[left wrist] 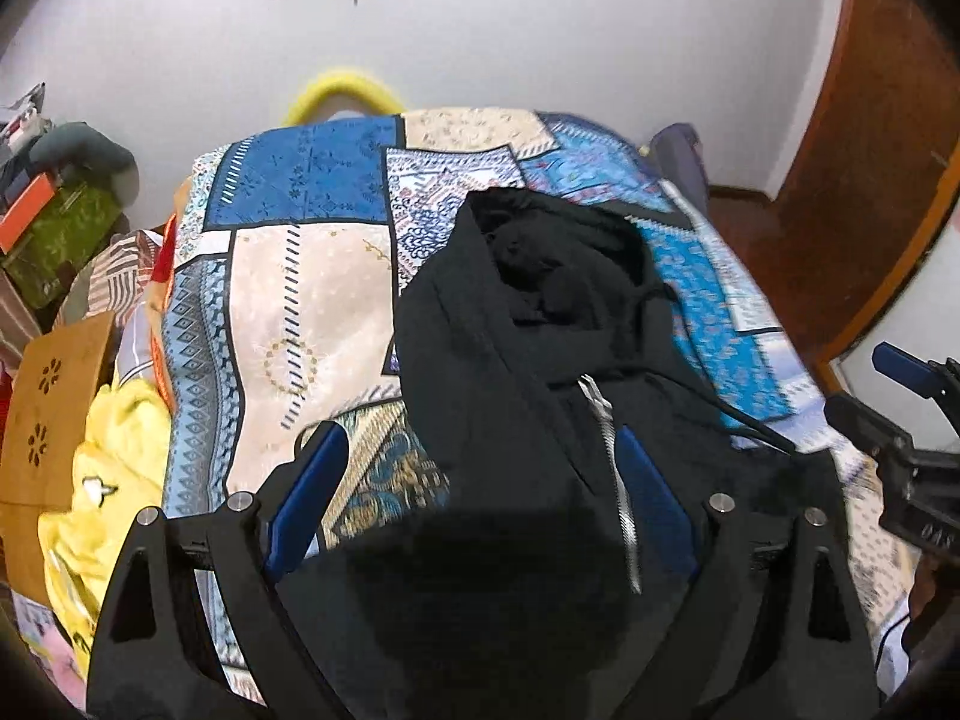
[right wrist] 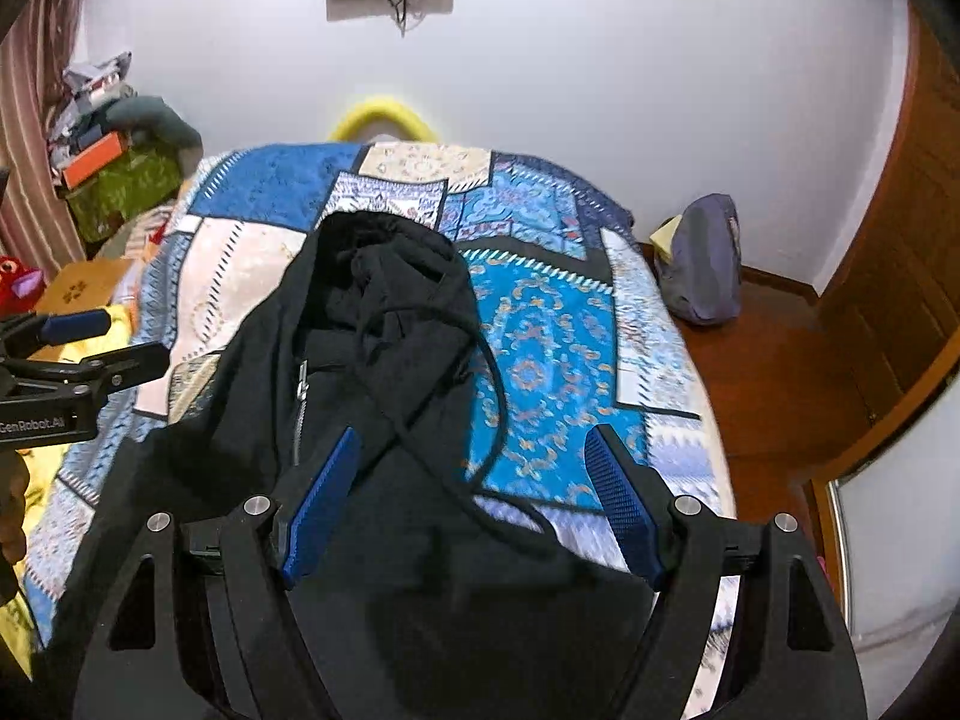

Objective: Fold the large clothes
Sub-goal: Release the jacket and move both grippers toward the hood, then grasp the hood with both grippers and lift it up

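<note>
Left wrist view: a soft black zip hoodie (left wrist: 540,324) lies on a patchwork quilt (left wrist: 288,276). Both grippers, left (left wrist: 480,498) and right (right wrist: 474,504), have fingers spread wide, gripping nothing.

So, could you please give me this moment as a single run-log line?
stage: pre-grasp | garment: black hoodie flat on patterned bedspread, unfolded | left gripper: open, above hoodie | right gripper: open, above hoodie

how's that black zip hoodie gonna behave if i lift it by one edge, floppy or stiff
Probably floppy: the black hoodie lies rumpled on the patchwork bedspread, so it should sag and unfold. Its loose drawstring will likely dangle or snag. The metal zipper may make that front edge hang a bit heavier.
</note>
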The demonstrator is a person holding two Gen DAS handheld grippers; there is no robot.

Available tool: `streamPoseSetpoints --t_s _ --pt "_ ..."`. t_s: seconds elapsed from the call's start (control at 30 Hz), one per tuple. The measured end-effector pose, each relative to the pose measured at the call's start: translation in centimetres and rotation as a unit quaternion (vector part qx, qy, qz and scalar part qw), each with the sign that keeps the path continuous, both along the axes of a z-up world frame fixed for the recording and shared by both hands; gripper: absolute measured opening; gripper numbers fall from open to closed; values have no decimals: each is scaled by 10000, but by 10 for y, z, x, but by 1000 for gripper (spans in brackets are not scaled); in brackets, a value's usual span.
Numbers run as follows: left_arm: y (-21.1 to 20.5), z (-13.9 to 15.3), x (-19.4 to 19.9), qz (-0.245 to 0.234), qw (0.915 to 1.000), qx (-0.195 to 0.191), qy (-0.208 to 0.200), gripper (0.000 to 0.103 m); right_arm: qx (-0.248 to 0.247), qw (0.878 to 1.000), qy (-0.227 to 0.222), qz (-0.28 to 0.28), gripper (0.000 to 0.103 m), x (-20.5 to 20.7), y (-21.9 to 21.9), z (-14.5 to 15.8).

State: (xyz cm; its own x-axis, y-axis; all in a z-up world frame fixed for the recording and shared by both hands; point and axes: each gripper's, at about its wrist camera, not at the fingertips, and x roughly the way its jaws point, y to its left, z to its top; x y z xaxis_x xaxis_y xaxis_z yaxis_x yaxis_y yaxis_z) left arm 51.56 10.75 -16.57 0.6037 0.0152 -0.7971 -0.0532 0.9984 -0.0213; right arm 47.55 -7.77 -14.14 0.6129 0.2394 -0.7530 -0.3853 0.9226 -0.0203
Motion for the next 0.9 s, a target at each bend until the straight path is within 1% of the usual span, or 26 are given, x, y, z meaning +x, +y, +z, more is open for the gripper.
streamPoseSetpoints --t_s 0.1,0.2,0.27,0.37,0.4,0.5,0.57,0.6,0.63,0.67,0.7,0.73,0.77,0.8,0.83,0.87,0.9 --pt "3 -16 24 53 9999 -56 142 90 93 9995 296 -12 75 26 10 -20" --pt "8 -32 48 353 9991 -47 232 90 239 9973 689 -59 75 54 18 -41" --pt "11 -42 62 483 9983 -132 291 90 276 9953 927 -86 75 73 23 -53" --pt "14 -58 78 580 9972 -286 367 83 381 9928 1126 -155 75 92 32 -65" --pt "15 -62 82 585 9970 -317 402 79 420 9918 1191 -181 75 98 34 -69" --pt "12 -79 96 505 9966 -356 545 73 595 9874 1429 -330 75 114 38 -81" --pt "8 -89 102 447 9972 -233 557 71 712 9833 1620 -421 75 121 39 -90" --pt "6 -94 104 432 9974 -102 561 68 814 9810 1697 -480 75 123 37 -93" --pt "6 -98 105 416 9975 -48 572 63 908 9790 1746 -537 74 124 35 -94" --pt "6 -101 106 377 9978 -4 549 62 1003 9769 1795 -576 66 125 33 -96" --pt "6 -101 106 374 9980 2 502 55 1135 9741 1873 -561 53 126 29 -98" --pt "8 -101 106 339 9982 -136 468 43 1151 9727 1939 -542 46 126 29 -101" --pt "8 -101 106 299 9979 -288 490 37 1107 9730 1952 -544 39 126 27 -102" --pt "8 -100 105 310 9977 -339 508 25 1052 9744 1922 -512 32 124 27 -102" --pt "7 -99 105 352 9976 -293 526 21 982 9765 1867 -448 28 120 27 -100" --pt "6 -97 102 413 9974 -242 530 19 913 9790 1779 -392 23 115 27 -96" --pt "7 -94 99 435 9974 -275 514 15 870 9819 1650 -322 19 107 26 -89"
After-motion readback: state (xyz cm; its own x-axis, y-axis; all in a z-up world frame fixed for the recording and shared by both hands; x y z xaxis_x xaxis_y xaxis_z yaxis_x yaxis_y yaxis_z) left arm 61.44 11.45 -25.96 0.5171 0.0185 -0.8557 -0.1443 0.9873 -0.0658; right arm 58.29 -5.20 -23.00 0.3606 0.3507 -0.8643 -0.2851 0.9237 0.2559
